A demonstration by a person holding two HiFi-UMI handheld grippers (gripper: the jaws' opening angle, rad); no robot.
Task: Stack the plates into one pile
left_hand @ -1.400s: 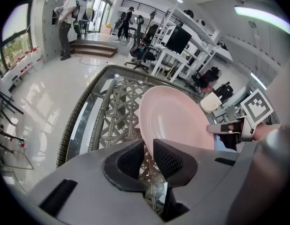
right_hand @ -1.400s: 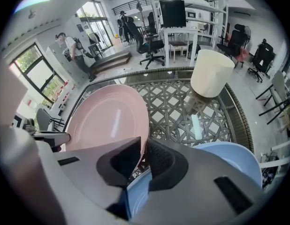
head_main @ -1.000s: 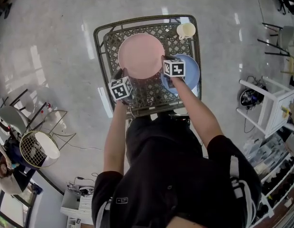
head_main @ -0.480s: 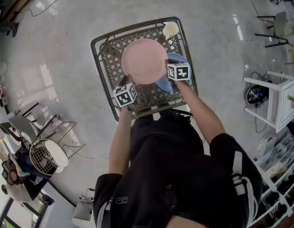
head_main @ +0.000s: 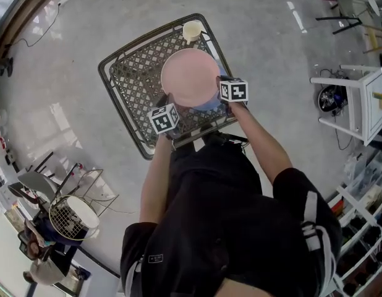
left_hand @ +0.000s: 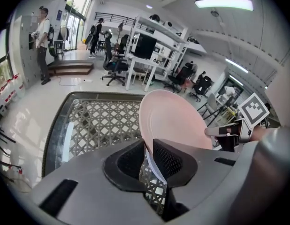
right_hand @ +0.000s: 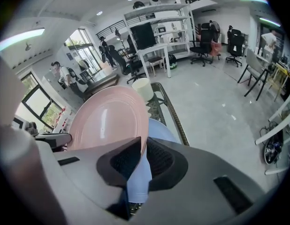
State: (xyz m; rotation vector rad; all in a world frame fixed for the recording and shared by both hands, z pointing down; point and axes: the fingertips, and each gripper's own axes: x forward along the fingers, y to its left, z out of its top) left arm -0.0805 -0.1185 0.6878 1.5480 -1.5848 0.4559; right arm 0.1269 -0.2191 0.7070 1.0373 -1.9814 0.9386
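A pink plate (head_main: pixel 190 77) hangs tilted above the metal lattice table (head_main: pixel 132 82), held at opposite edges by both grippers. My left gripper (head_main: pixel 170 103) is shut on its near-left rim; in the left gripper view the rim sits pinched between the jaws of that gripper (left_hand: pixel 149 154). My right gripper (head_main: pixel 219 90) is shut on the near-right rim, as the right gripper view shows (right_hand: pixel 142 154). A light blue plate (head_main: pixel 209 105) lies on the table under the pink one, mostly hidden by it; its near edge (right_hand: pixel 160 131) shows below the right jaws.
A cream cup (head_main: pixel 192 30) stands at the table's far right corner, close behind the plates. The table's left half (left_hand: pixel 103 124) holds nothing. A white shelf unit (head_main: pixel 359 101) stands to the right, a wire basket chair (head_main: pixel 70 218) at lower left.
Both grippers have carried the pink plate rightward and a little up. It was beside the blue plate and now covers most of it.
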